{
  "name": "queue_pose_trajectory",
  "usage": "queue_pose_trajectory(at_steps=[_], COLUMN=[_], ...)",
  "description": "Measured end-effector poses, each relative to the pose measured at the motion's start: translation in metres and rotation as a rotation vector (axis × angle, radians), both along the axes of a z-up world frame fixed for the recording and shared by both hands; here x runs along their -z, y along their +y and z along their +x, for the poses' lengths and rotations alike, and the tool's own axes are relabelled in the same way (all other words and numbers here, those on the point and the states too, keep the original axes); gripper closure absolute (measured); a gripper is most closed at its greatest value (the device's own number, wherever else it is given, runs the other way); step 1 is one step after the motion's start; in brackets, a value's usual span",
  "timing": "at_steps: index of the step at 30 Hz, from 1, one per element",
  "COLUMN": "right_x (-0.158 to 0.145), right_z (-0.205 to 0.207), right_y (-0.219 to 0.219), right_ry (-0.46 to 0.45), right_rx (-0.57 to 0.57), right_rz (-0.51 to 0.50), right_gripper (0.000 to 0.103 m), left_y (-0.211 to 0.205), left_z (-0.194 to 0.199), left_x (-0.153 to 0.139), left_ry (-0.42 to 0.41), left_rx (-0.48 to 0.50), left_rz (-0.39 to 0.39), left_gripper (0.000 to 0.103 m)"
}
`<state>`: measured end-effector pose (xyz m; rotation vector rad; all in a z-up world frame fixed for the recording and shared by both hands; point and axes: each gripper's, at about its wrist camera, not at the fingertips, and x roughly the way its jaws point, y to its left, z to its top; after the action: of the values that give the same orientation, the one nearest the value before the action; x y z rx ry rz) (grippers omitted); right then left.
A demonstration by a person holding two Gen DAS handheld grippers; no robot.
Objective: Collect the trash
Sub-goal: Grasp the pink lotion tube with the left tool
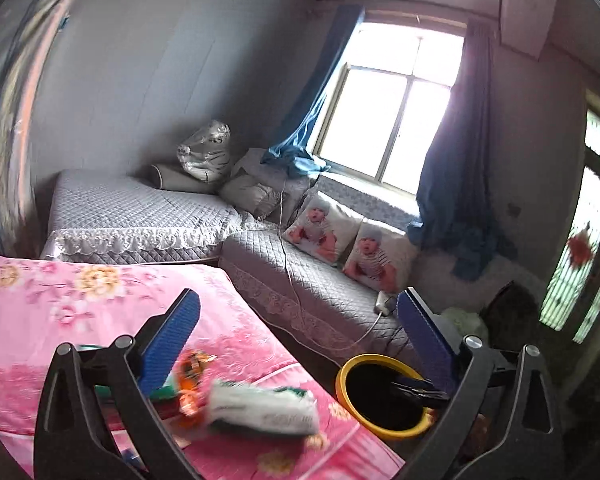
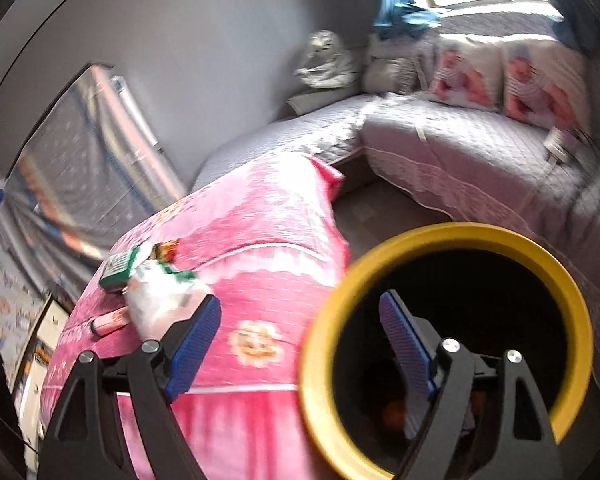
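Clearly both grippers are standing spread with nothing between their blue ribbed pads. Seen from the left wrist view, the left gripper (image 1: 298, 332) is pointing almost level across the room, its black arms rising from the bottom edge of the frame and its fingers (image 1: 176, 336) reaching up toward the middle; one finger is lying over the pink flowered quilted cover (image 1: 100, 300) in the lower left, the other over the round bin with a yellow rim and dark inside (image 1: 342, 380) at lower centre right. On the pink cover, just beside the left finger, a blurred white and green crumpled wrapper (image 1: 264, 406) is lying next to an orange and white packet (image 1: 192, 368). Behind, in the centre, a grey quilted corner sofa (image 1: 140, 208) is running under a bright window with blue curtains (image 1: 396, 100), carrying two cushions printed with baby pictures (image 1: 352, 240). From the right wrist view, the right gripper (image 2: 300, 324) is tilting downward, its right-hand finger hanging over the dark mouth of the yellow-rimmed bin in the lower right, its left-hand finger over the pink cover. Left of centre in that frame, the white and green wrapper is resting on the cover beside a small dark green box (image 2: 118, 268) and a pink tube-like item (image 2: 110, 322). Something orange is showing dimly at the bottom of the bin, too dark to identify.
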<state>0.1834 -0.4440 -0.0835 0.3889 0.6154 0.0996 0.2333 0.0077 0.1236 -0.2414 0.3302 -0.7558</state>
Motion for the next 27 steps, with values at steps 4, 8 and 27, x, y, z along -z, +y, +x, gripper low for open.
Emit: queue_pose_trajectory(at_steps=[4,8,27], right_x=[-0.016,-0.032,-0.033], right_z=[0.015,0.033,0.085], right_y=[0.033,0.067,0.159], right_ry=[-0.026,-0.044,-0.015], right_rx=[-0.063,-0.117,-0.291], right_rz=[-0.044,-0.086,-0.239], right_gripper=[0.024,0.024,0.023], left_y=[0.066,0.102,0.053], left_z=[-0.038,-0.068,0.058], left_x=[-0.020,0.003,0.230], left_ry=[-0.114,-0.214,0.198], left_rx=[-0.049,-0.117,0.369], left_rz=[0.067,0.204,0.490], left_gripper=[0.008,0.008,0.009])
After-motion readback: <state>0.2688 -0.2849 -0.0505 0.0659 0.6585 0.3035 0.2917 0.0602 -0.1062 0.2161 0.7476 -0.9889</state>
